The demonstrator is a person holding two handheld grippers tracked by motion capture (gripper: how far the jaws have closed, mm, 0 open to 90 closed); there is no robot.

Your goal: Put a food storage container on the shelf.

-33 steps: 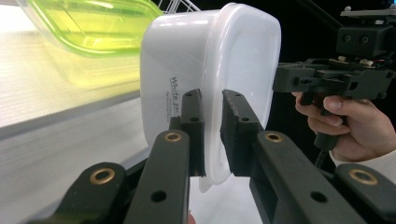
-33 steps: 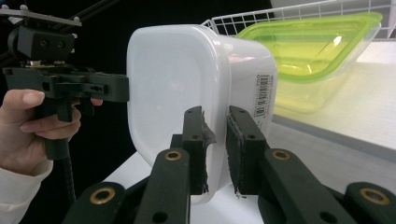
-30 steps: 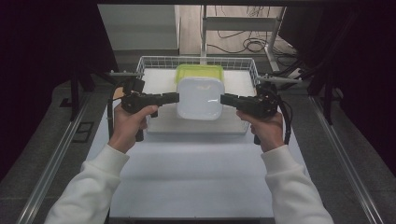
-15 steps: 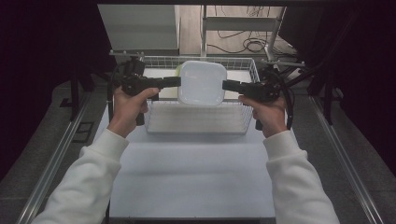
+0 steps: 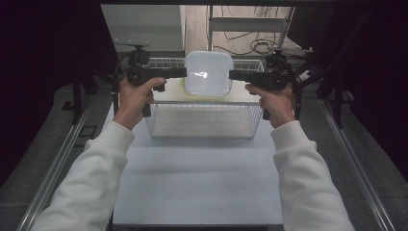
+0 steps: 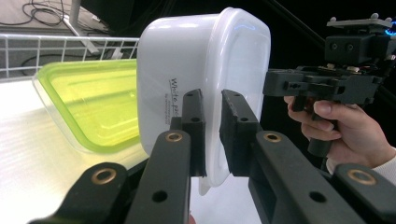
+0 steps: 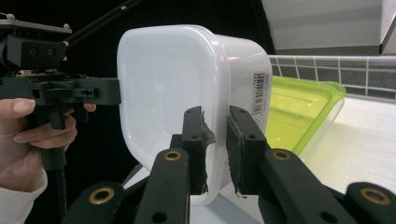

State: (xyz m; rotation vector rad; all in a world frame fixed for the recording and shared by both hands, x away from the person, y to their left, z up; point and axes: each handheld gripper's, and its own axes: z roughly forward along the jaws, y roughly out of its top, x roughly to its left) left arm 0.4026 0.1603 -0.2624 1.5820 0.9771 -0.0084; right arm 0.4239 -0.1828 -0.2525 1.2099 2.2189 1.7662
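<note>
Left gripper (image 5: pixel 180 72) clamped on left rim of white container (image 5: pixel 209 73); jaws pinch rim edge, seen close in left gripper view (image 6: pixel 212 135). Right gripper (image 5: pixel 235 75) clamped on right rim likewise (image 7: pixel 215 140). Container (image 6: pixel 196 70) held between both, lifted above far part of wire basket (image 5: pixel 202 120), tipped on its side. Green container (image 6: pixel 88 102) lies in basket just behind white one. Basket sits at far end of table (image 5: pixel 192 183).

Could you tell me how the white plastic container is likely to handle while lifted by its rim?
The white plastic container is probably light: two rim pinches carry it. Its glossy walls look slippery, so it might slide. The thin rim may flex where the left hand-held gripper pinches it.
</note>
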